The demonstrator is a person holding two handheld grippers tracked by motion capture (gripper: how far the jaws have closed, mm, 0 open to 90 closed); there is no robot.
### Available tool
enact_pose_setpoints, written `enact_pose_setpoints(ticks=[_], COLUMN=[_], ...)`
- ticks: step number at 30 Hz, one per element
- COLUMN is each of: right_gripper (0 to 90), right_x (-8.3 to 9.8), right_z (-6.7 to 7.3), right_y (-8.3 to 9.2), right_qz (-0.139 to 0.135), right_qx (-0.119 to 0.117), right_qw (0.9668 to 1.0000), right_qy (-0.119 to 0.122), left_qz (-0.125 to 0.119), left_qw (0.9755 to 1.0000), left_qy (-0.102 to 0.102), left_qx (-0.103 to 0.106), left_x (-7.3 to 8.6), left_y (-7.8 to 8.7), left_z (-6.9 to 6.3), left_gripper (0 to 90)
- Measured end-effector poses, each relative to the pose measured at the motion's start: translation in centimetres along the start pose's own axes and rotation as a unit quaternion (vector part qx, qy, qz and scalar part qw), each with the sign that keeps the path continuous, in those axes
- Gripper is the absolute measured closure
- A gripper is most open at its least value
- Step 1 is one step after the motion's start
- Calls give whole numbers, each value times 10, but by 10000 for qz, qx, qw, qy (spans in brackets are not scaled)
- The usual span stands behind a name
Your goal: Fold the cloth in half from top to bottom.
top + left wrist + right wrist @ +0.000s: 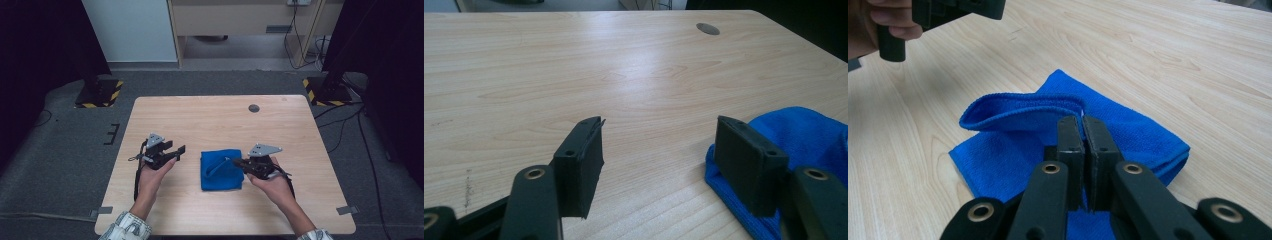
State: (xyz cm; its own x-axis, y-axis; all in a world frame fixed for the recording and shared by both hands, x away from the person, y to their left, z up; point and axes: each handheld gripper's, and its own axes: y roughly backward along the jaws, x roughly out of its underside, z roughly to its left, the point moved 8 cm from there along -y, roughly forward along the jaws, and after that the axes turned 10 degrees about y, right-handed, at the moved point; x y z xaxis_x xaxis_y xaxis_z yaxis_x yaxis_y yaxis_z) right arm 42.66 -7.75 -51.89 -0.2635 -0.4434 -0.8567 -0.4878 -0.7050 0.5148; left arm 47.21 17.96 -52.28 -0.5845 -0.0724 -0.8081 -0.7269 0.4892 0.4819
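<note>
A blue cloth (221, 172) lies folded on the wooden table (215, 120), near its front middle. My right gripper (235, 161) comes at it from the right and is shut on a lifted edge of the blue cloth (1013, 112), which arches up to the jaw tips (1082, 122). My left gripper (179, 152) hovers just left of the cloth, open, with bare table between its pads (659, 145). The blue cloth (804, 135) sits behind the right-hand pad in the left gripper view.
A round grey cable hole (254, 108) is set near the table's far edge. Two stand bases with yellow-and-black tape (100, 92) (325, 90) stand on the floor beyond the far corners. The person's left hand (878, 25) shows at top left of the right gripper view.
</note>
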Motion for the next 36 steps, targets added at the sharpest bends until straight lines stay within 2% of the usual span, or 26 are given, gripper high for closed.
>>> enact_pose_setpoints(ticks=[2,5,10,14,17,22,27,34,36], right_gripper=[869,826,669,545,500,486,486,466,456], right_x=[3,18,37,41,39,29,24,33,36], right_z=[3,9,16,20,20,14,1,-12,-13], right_y=[1,0,2,10,16,18,6,-10,-12], right_qz=[26,267,597,736,682,486,437,610,673], right_qx=[-24,-79,-139,-156,-159,-85,140,401,454], right_qw=[10000,9996,9981,9971,9975,9988,9986,9960,9954], right_qy=[-23,60,95,133,110,-15,-269,-516,-508], left_qz=[33,68,58,93,125,209,306,568,700], left_qw=[10000,10000,9999,9997,9995,9989,9977,9936,9908], left_qy=[-20,-54,-133,-229,-290,-397,-529,-762,-941], left_qx=[-7,-5,-29,11,42,125,296,604,670], left_x=[1,3,3,5,8,14,22,41,48], left_y=[-1,-2,-2,-2,-3,-7,-14,-22,-24], left_z=[0,-2,-6,-11,-16,-28,-46,-72,-78], left_gripper=[354,353,351,344,339,318,291,249,245])
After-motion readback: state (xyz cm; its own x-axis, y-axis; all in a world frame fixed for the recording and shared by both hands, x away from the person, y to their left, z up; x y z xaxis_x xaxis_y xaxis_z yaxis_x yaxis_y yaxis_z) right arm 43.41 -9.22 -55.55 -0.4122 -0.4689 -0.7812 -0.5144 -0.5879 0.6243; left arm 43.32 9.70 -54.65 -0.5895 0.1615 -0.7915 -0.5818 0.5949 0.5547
